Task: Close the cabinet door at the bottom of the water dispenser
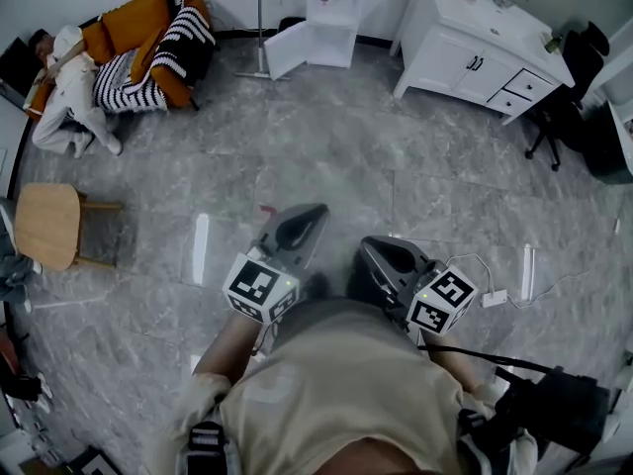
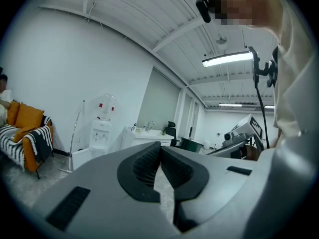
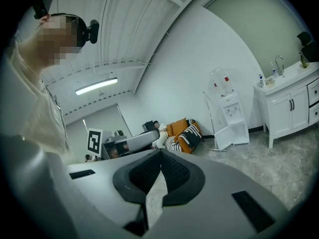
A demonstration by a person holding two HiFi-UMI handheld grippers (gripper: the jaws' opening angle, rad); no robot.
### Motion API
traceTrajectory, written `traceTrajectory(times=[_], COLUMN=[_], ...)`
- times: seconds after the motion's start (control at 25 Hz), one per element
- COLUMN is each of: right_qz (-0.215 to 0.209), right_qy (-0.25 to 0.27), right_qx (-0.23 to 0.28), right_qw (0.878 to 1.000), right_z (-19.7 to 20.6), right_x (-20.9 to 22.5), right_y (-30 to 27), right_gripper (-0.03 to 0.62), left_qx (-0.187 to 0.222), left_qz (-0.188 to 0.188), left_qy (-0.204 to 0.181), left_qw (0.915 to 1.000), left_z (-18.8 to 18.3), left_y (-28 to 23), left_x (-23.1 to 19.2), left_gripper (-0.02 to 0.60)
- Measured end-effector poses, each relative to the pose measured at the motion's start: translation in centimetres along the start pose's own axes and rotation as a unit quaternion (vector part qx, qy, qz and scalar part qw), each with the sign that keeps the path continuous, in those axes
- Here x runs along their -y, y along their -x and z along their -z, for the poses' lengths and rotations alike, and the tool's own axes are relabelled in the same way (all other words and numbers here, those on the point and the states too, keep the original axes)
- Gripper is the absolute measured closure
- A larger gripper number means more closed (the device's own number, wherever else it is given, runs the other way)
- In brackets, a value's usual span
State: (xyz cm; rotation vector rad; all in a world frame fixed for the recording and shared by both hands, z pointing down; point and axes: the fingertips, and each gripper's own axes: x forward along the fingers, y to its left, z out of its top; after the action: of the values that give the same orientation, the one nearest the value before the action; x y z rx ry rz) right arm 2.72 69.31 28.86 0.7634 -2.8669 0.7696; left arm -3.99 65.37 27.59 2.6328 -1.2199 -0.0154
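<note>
The water dispenser [image 1: 331, 3] stands against the far wall, well apart from the person across the grey tiled floor [image 1: 326, 156]. At the bottom of the water dispenser, the white cabinet door [image 1: 284, 52] is open, swung out to the dispenser's left side as the head view shows it, leaving the low compartment uncovered. Just left of the open door a thin pole [image 1: 261, 18] rises from the floor. Further left of the dispenser is an orange sofa [image 1: 134, 28] with a black-and-white striped blanket [image 1: 168, 57], and a person [image 1: 69, 92] lies on it. To the right of the dispenser is a white sink cabinet [image 1: 475, 52], and beyond that a black office chair [image 1: 564, 107]. A wooden stool [image 1: 47, 226] sits well away from the dispenser, near the left edge of the head view. The left gripper [image 1: 318, 209] and the right gripper [image 1: 364, 242] are held side by side close to the person's body, both aimed toward the dispenser. Each has its fingers pressed together at the tips with nothing between them.
</note>
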Motion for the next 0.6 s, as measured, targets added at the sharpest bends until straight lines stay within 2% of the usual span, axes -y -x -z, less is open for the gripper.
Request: traceTrajectory(times=[0.28, 0.6], right_qz=[-0.057, -0.106], right_qy=[0.005, -0.016], right_qx=[-0.016, -0.029], right_qw=[0.998, 0.994], right_z=[-1.4, -4.2], right_x=[1.9, 7.1], right_y=[-2.8, -4.1], right_gripper=[0.583, 0.583], left_qx=[-0.018, -0.029], left_qz=[-0.024, -0.021], left_qy=[0.001, -0.022], left_qw=[0.9996, 0.9991], left_z=[-0.2, -2.6], left_y=[-2.8, -10.2], left_x=[-2.7, -3.9], left_gripper=[0.588, 0.588])
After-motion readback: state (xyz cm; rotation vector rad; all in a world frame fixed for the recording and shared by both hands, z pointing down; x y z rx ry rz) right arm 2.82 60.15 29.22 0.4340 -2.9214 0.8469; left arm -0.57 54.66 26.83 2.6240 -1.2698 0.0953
